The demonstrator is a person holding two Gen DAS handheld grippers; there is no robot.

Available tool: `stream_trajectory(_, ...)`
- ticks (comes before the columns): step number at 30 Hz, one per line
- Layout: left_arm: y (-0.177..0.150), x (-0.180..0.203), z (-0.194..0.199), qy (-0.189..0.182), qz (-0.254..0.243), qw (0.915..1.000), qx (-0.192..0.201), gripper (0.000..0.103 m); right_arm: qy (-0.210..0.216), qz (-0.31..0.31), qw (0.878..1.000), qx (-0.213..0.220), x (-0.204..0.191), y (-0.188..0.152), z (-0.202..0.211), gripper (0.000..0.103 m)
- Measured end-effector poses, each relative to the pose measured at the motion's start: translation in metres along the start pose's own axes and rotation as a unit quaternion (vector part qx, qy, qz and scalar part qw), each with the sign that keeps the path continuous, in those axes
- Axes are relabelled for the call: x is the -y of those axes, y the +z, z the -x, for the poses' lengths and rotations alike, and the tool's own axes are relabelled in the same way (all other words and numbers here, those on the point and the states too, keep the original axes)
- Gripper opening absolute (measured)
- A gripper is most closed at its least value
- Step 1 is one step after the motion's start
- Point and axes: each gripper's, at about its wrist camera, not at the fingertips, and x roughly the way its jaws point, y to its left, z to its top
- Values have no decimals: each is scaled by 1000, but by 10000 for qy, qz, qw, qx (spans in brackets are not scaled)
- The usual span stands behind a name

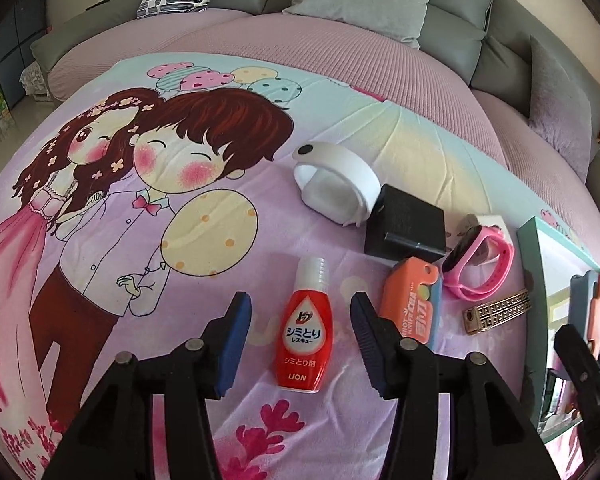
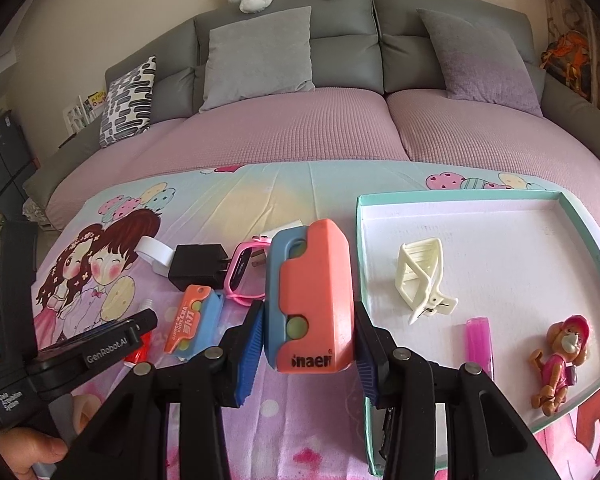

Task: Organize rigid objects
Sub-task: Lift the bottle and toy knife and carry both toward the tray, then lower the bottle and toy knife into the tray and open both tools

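A red LION bottle with a clear cap lies on the cartoon bedsheet between the fingers of my left gripper. That gripper is open, with a gap showing on each side of the bottle. My right gripper is shut on a large orange and blue case, held just left of the teal-rimmed tray. Beside the bottle lie a smaller orange and blue case, a pink watch, a black charger, a white round holder and a gold strap piece.
In the tray lie a cream hair clip, a pink comb and a toy dog figure. A grey sofa with cushions stands behind the pink-covered seat. A person's hand shows at the lower left.
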Motion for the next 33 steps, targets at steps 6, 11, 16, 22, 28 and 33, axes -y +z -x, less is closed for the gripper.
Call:
stream_trajectory(6,-2,7,-10,301,-235,9993,-50,52,6,-30,10000,-49,1,-1,-2,44)
stream_trajectory(11,-2,8,-8,306,-292,9991,25,27,-2,-76,9999,-92,3,-2,-4,44)
stream_trajectory(16,0,10,1,171,-287,9994,115,27,0,-124,9999,-59,6,-1,-2,44)
stream_trajectory(22,8,23,46,-257,-317,9965,731,27,-21,-243,9994,233,17,6,15,44)
stream_trajectory(28,7,62,72,-727,-741,9890,1053,27,-447,-636,9965,312,59,8,20,44)
stream_trajectory(33,-6,112,77,-1144,-1349,9789,1021,27,-991,-1158,9875,392,113,4,29,44)
